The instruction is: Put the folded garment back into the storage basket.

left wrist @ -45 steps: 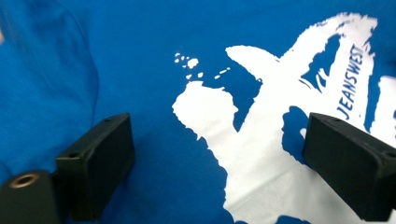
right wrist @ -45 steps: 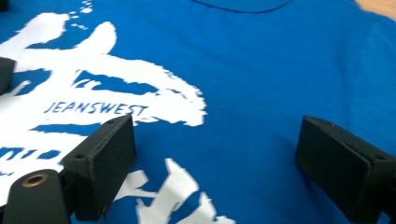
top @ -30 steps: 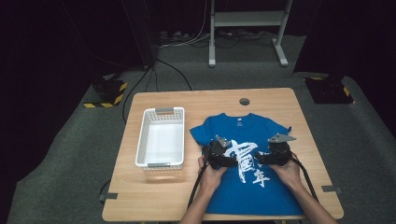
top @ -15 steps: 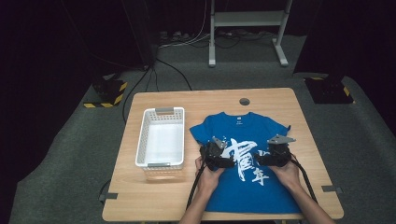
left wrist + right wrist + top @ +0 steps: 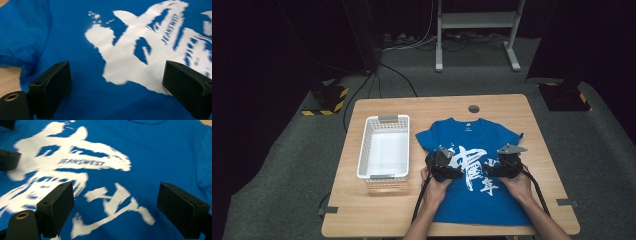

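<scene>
1. left gripper (image 5: 457, 162) has edged slightly toward the table's (image 5: 512, 105) far edge over the blue T-shirt (image 5: 492, 137) since a second ago; now above the left part of the white print (image 5: 474, 167)
2. right gripper (image 5: 492, 165) crept marginally toward the far edge too; small shift
3. both hands followed, wrists a touch farther in from the near edge
</scene>
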{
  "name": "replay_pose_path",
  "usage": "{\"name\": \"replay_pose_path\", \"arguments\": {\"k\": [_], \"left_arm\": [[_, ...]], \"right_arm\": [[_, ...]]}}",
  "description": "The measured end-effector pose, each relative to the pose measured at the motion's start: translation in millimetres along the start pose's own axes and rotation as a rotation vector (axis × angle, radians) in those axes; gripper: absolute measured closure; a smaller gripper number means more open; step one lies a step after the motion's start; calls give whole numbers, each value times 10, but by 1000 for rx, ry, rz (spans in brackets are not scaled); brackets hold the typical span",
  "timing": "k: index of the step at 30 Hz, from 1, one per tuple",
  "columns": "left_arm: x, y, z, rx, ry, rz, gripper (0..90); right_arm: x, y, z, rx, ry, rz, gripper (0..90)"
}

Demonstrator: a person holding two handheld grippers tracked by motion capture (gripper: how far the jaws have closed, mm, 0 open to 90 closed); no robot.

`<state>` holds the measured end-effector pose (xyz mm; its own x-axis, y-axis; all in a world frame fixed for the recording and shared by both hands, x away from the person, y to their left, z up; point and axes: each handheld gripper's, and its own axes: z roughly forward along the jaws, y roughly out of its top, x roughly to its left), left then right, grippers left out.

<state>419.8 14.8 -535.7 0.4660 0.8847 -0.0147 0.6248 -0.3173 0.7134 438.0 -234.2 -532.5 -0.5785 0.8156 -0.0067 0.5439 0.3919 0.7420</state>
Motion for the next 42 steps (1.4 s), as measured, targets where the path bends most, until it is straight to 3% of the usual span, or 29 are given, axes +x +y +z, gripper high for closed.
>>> {"name": "replay_pose_path", "arguments": {"k": [4,6,12,15,18,21,27,30,33,36,42], "left_arm": [[-65,-66,-35,6,1,18,85],[-41,-84,-17,-9,4,13,77],[52,-40,2,5,29,-11,82],[16,-92,-93,-9,17,-15,80],[-44,-157,-147,-3,6,2,81],[-32,-189,-128,-5,11,2,81],[70,-146,-104,7,40,-31,79],[43,-213,-148,-6,37,-17,75],[71,-251,-178,-14,32,-18,76],[91,-274,-209,-9,36,-21,76],[76,-138,-161,-18,39,-32,78]], "right_arm": [[83,-46,-47,-3,26,-14,140],[100,-79,18,24,26,-25,129],[61,-8,94,18,12,-16,130],[97,-16,32,-2,25,-11,144],[197,-27,-71,-15,43,-40,149],[240,-46,-43,13,51,-50,144],[179,-27,73,19,27,-29,136],[182,-52,27,6,46,-15,144],[218,-102,-7,14,35,-55,141],[124,-112,-19,21,21,-28,131],[63,-86,-29,7,6,0,141]]}}
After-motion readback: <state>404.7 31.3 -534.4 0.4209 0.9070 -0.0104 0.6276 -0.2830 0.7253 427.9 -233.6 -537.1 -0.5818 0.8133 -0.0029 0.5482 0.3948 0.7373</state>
